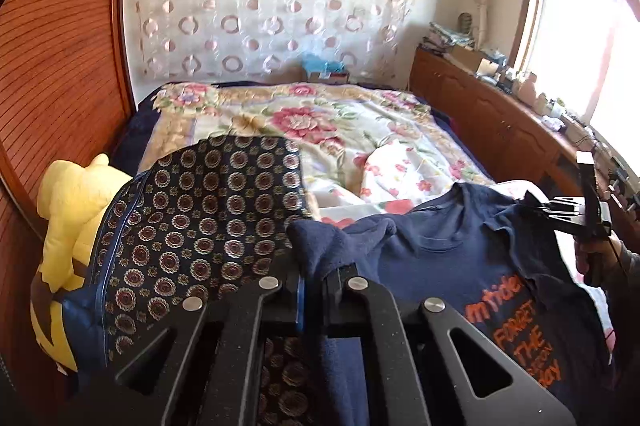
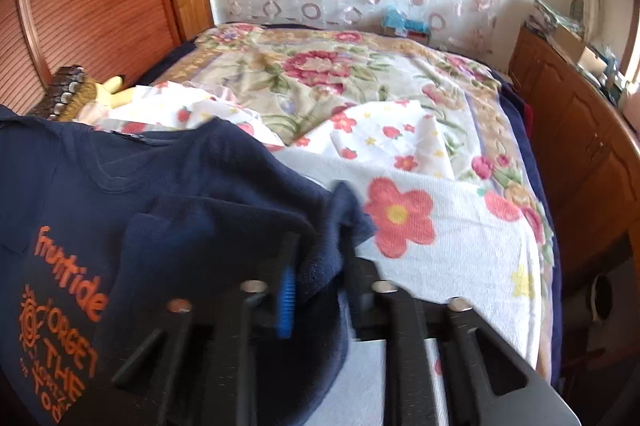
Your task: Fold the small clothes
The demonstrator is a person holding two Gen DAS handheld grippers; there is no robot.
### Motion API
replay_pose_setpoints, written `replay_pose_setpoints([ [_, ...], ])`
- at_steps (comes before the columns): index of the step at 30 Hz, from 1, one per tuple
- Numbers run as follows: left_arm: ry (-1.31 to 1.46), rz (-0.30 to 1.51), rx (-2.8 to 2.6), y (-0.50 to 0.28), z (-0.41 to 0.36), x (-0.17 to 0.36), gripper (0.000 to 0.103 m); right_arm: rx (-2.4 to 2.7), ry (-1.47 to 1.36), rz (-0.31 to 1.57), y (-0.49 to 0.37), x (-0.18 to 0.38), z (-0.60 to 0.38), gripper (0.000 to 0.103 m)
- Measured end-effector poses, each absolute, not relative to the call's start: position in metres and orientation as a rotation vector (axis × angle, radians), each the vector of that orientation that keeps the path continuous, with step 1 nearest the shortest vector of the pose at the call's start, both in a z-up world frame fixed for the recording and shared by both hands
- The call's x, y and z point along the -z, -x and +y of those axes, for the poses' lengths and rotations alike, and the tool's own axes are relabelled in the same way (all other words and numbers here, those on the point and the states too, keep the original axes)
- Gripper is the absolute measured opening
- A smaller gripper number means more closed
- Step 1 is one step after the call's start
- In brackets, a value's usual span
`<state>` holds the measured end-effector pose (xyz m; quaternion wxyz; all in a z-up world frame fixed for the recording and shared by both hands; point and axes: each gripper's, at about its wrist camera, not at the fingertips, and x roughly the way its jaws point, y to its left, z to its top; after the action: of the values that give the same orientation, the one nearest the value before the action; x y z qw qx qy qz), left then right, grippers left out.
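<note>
A navy T-shirt (image 1: 440, 258) with orange lettering lies spread on the bed in front of both grippers. In the left wrist view my left gripper (image 1: 314, 274) is shut on a bunched fold of the shirt's near left sleeve edge. In the right wrist view my right gripper (image 2: 316, 258) is shut on the navy T-shirt (image 2: 120, 178) at its right sleeve, with cloth pinched between the pads. The right gripper (image 1: 536, 204) also shows at the far right of the left wrist view, held by a hand at the shirt's other side.
A dark cushion (image 1: 192, 210) with round motifs and a yellow plush toy (image 1: 76, 210) lie left of the shirt. A floral bedspread (image 1: 300, 122) covers the bed, with a white flowered towel (image 2: 440, 234) under the shirt. A cluttered wooden cabinet (image 1: 500, 114) runs along the right.
</note>
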<state>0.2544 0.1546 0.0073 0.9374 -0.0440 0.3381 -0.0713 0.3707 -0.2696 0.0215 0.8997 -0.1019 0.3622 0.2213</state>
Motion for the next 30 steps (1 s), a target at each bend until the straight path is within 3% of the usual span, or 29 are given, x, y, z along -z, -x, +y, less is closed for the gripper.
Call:
replay_pose_setpoints([
  [12, 0.081, 0.607, 0.203, -0.175, 0.128, -0.022, 0.005, -0.511, 0.189, 0.556, -0.261, -0.06, -0.301, 0.008],
  [30, 0.179, 0.568, 0.21, -0.034, 0.144, 0.0, 0.005, -0.506, 0.159, 0.473, -0.085, -0.041, -0.36, 0.007],
])
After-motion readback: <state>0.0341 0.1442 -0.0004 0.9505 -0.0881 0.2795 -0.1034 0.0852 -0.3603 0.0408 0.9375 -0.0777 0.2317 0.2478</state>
